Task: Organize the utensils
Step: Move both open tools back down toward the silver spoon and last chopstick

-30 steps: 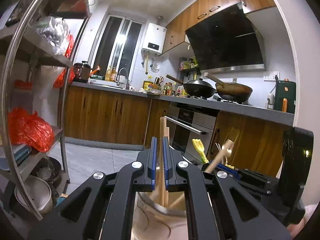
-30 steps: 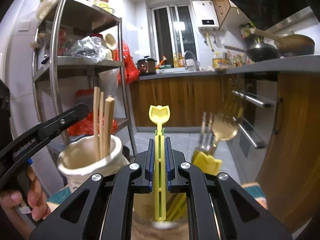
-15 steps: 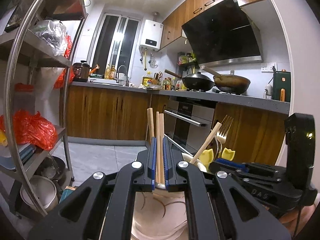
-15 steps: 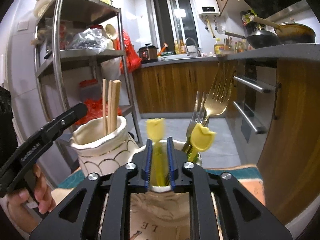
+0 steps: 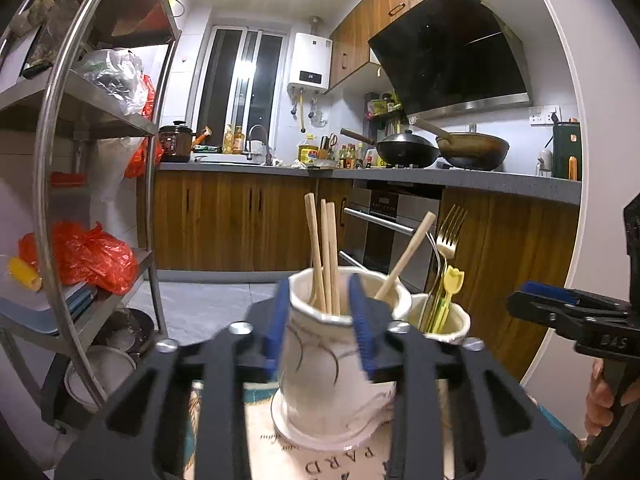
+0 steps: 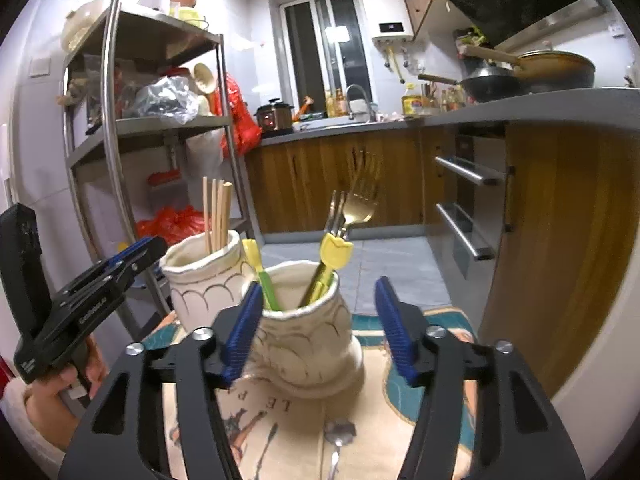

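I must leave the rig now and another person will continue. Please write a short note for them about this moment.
Left gripper: jaws have just been opening, nothing held; the chopsticks now stand free in the left holder.
Right gripper: jaws have just been opening, empty; they stand on either side of the right holder without touching it.
Done: the right holder keeps the forks and the yellow-handled utensils.
Left: one spoon lies on the printed mat in front of the right holder. Probably it goes in next.
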The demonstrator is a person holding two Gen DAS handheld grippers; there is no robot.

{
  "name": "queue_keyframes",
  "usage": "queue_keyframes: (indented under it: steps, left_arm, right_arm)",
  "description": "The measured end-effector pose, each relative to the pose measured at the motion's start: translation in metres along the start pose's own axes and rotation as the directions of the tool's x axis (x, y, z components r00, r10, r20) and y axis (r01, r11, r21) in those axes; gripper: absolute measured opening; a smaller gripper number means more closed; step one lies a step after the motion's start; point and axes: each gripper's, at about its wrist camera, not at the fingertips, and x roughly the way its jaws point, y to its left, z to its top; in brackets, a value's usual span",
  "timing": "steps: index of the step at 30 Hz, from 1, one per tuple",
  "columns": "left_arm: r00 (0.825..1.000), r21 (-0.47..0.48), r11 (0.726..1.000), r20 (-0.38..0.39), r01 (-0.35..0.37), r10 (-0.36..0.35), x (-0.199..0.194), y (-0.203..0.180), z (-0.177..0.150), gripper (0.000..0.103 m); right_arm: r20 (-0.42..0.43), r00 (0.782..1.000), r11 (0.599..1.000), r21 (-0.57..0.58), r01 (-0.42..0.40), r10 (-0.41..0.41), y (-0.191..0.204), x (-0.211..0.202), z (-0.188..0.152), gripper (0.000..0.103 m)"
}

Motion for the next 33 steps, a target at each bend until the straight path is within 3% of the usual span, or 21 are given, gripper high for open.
queue_keyframes:
  steps: [2,6,23,25,33]
  left_arm:
    - [1.000,0.004,1.000,-0.010,-0.008,0.008,-0.005,-0.001,-0.002,0.038]
    - [0.999,0.014,1.000,-0.022,-0.025,0.025,-0.017,-0.004,-0.010,0.057]
    - [0.993,0.035,0.996,-0.084,-0.079,0.082,-0.058,-0.006,-0.036,0.087]
    - [0.991,0.032,0.996,-0.104,-0.078,0.081,-0.061,-0.007,-0.039,0.095]
    - [0.978,0.043,0.997,-0.200,-0.056,0.064,-0.055,-0.018,-0.051,0.097]
  right_arm:
    - [0.000,1.000,1.000,-0.014,0.015,-0.015,0.000,-0.005,-0.006,0.070]
    - [-0.017,1.000,0.999,-0.020,0.026,-0.026,0.000,-0.012,-0.015,0.078]
    - [-0.034,0.997,0.997,-0.046,0.066,-0.067,-0.001,-0.042,-0.032,0.092]
    - [-0.043,0.996,0.996,-0.045,0.072,-0.074,-0.004,-0.044,-0.034,0.095]
    - [-0.114,0.986,0.992,-0.054,0.117,-0.123,-0.024,-0.042,-0.050,0.097]
